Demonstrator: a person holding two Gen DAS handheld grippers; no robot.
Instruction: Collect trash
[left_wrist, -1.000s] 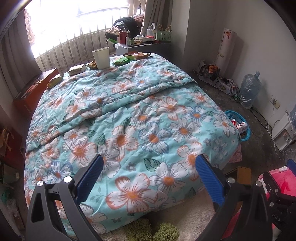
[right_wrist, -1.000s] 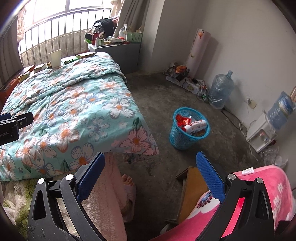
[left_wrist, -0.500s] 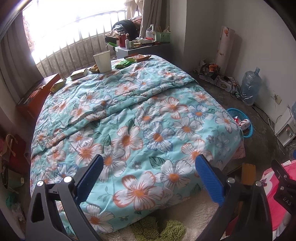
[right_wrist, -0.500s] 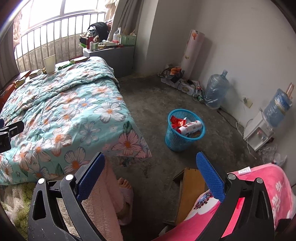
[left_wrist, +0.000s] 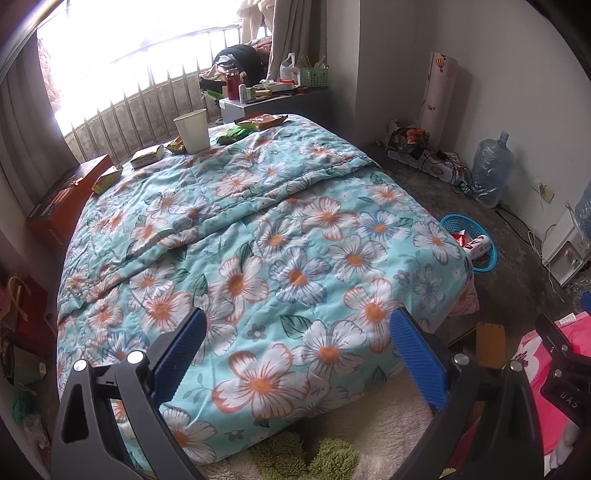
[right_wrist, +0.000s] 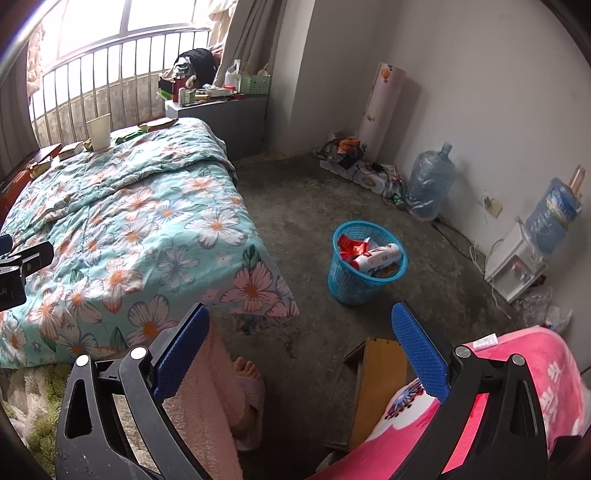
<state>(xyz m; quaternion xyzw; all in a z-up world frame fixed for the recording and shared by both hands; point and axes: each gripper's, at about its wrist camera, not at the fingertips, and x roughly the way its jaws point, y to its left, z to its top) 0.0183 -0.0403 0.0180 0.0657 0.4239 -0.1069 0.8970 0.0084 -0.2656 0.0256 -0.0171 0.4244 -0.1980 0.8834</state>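
Left wrist view. Your left gripper is hovering above the foot of the bed, its blue fingers spread wide and gripping nothing. At the far end of the floral quilt a white paper cup is standing upright; what it contains cannot be seen. Snack wrappers are lying around it: a yellow-green packet near the left edge, a pale packet just left of the cup, a green wrapper and an orange-printed wrapper to its right. Beyond the bed, a grey desk is carrying a green basket with sticks standing in it, a red bottle and small clutter. On the floor to the right of the bed, a blue trash basket is partly hidden by the quilt corner; red wrappers and a white-and-red can are showing in it.

Right wrist view. Your right gripper is hanging over the concrete floor beside the bed, fingers also wide apart and gripping nothing. The blue trash basket is standing upright on the floor, well apart from the bed, and is holding crumpled red wrappers and a white-and-red can lying on its side. The paper cup and the wrappers beside it are lying on the far end of the quilt. A large water jug is standing against the wall.
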